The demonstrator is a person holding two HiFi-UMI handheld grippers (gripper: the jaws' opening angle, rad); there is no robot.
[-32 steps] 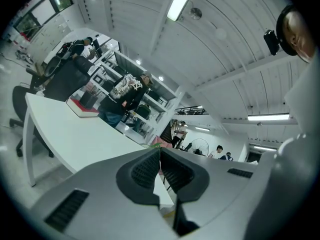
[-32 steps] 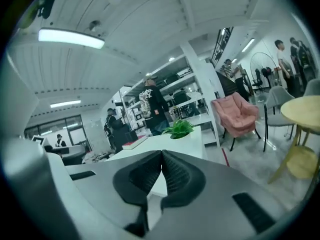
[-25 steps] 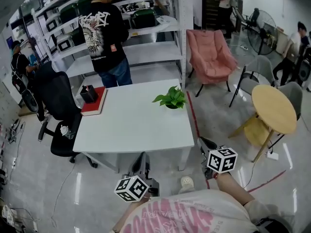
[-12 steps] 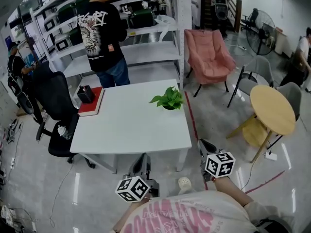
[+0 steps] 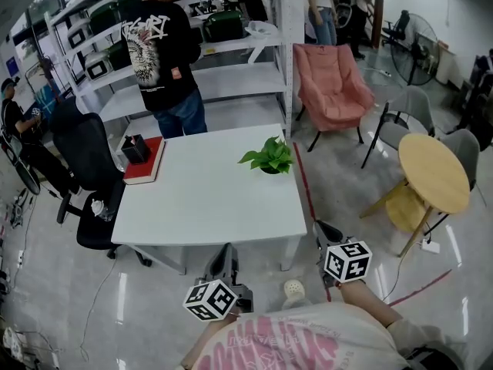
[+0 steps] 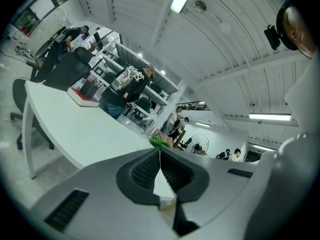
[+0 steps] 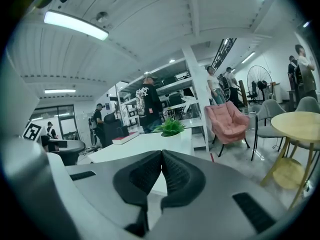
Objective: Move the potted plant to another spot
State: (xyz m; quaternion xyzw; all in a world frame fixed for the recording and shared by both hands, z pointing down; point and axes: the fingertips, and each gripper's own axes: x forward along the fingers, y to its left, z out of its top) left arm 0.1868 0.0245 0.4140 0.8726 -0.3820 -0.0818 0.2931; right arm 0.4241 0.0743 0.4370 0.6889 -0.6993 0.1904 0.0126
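Note:
A small green potted plant [image 5: 268,157] stands near the far right corner of the white table [image 5: 208,199]; it also shows as the plant [image 7: 170,126] in the right gripper view and as a green tuft of the plant [image 6: 160,141] in the left gripper view. My left gripper [image 5: 225,261] hangs in front of the table's near edge, jaws shut with nothing between them [image 6: 159,153]. My right gripper [image 5: 326,230] is off the table's near right corner, also shut and empty [image 7: 161,154]. Both are well short of the plant.
A red book [image 5: 149,162] with a black box [image 5: 137,149] on it lies at the table's far left. A person in black [image 5: 166,52] stands behind the table by the shelves. A black office chair [image 5: 88,176] is left, a pink chair [image 5: 333,87] and round wooden table [image 5: 434,173] right.
Both grippers stay almost where they were, shut. The plant has not moved. People in the background have shifted about.

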